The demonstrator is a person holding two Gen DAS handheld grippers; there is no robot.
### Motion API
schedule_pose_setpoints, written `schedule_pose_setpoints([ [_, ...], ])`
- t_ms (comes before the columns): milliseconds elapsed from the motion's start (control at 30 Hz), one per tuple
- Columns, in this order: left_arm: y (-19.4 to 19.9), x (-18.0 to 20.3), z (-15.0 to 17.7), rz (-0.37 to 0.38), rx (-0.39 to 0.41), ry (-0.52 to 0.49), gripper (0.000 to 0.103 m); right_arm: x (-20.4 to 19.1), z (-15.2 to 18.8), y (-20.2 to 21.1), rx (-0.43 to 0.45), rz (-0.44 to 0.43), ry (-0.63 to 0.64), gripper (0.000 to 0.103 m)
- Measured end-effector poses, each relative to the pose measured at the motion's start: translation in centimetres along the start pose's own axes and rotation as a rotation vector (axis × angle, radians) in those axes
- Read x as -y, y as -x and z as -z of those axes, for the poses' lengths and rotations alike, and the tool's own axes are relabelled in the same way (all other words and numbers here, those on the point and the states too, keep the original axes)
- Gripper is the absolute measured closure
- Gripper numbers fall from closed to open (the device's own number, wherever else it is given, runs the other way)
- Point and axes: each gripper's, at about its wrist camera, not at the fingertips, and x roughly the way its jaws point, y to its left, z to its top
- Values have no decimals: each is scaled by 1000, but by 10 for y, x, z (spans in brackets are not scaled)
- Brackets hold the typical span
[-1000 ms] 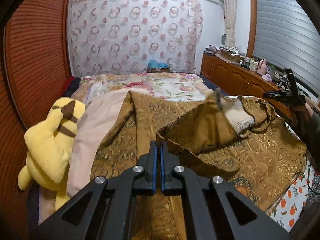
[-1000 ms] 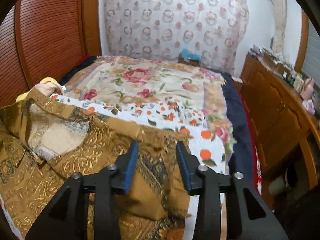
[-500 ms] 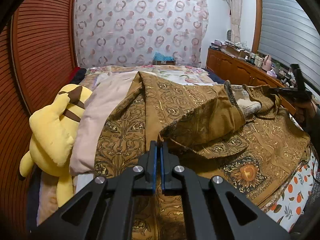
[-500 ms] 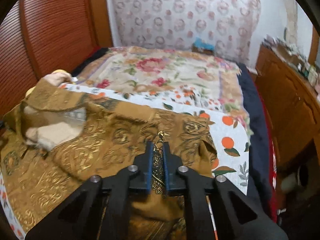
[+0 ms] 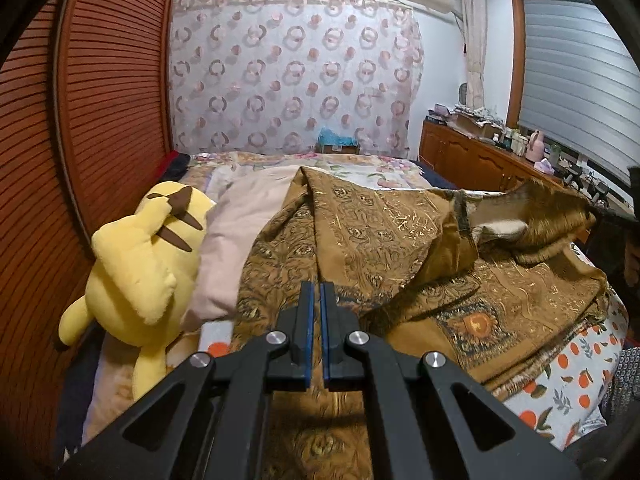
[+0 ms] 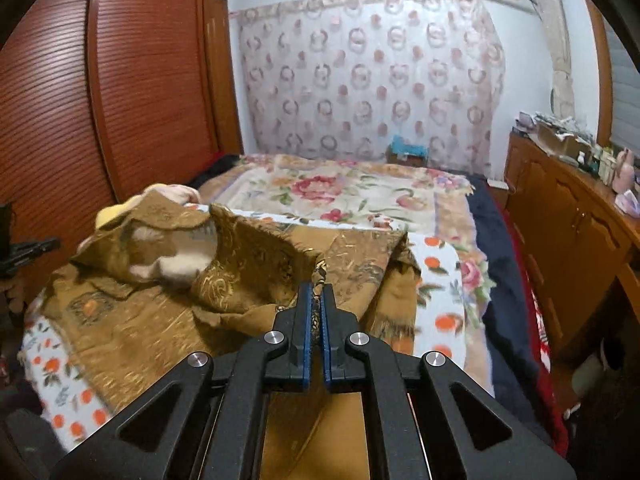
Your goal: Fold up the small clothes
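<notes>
Left gripper: bottom centre of the left view, blue pads pressed nearly together on a fold of the brown garment, as they were a second ago.
Right gripper: bottom centre of the right view; its fingers stood spread over the cloth a second ago, closed half a second ago, and now pinch a raised edge of the garment, which shows between the pads.
Garment: gold-patterned brown cloth spread across the middle of both views on the orange-print sheet. In the left view it has been drawn up and back, so a long ridge runs from the pads toward the centre; its pale lining shows left of centre in the right view.
Meaning for the task: both ends now look held, so I judge the fold is under way, with the lifted edge ready to be carried over the flat part. No tidy fold is made yet.
Beside it: a yellow plush toy at lower left of the left view, touching a pink cloth that lies against the garment.
Further back: a floral blanket at mid frame.
Far: a circle-print curtain across the upper centre and a wooden cabinet on the right.
</notes>
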Motion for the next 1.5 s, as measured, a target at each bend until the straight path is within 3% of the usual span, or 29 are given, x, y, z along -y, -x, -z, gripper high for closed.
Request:
schedule_pose_setpoints([
  [233,-7,-7,3,12,-42,12,101,-16,50,-2,-156,30,56,97],
  [367,-23,2,1,39,-85,1,66,-14,50,6,-117,17,26,84],
  [500,-35,11,-5,49,-105,-3,62,-13,37,17,-38,-5,3,74],
  [567,-41,13,-11,30,-103,-3,61,-13,31,18,-25,28,-6,64],
  [767,-74,19,-23,8,-162,11,61,-8,26,-19,-108,168,-54,62],
  [933,-95,24,-10,4,-245,-2,61,-2,40,-41,-192,183,-89,62],
  [1167,-97,22,2,20,-277,15,61,-6,66,-48,-284,176,-84,59],
  [1400,-98,27,4,16,-297,-14,62,-7,67,-48,-286,154,-89,58],
  [1433,-98,28,4,23,-297,-20,63,-9,67,-48,-287,148,-76,65],
  [1500,-95,32,4,63,-295,-28,99,-14,65,-49,-288,120,-59,79],
])
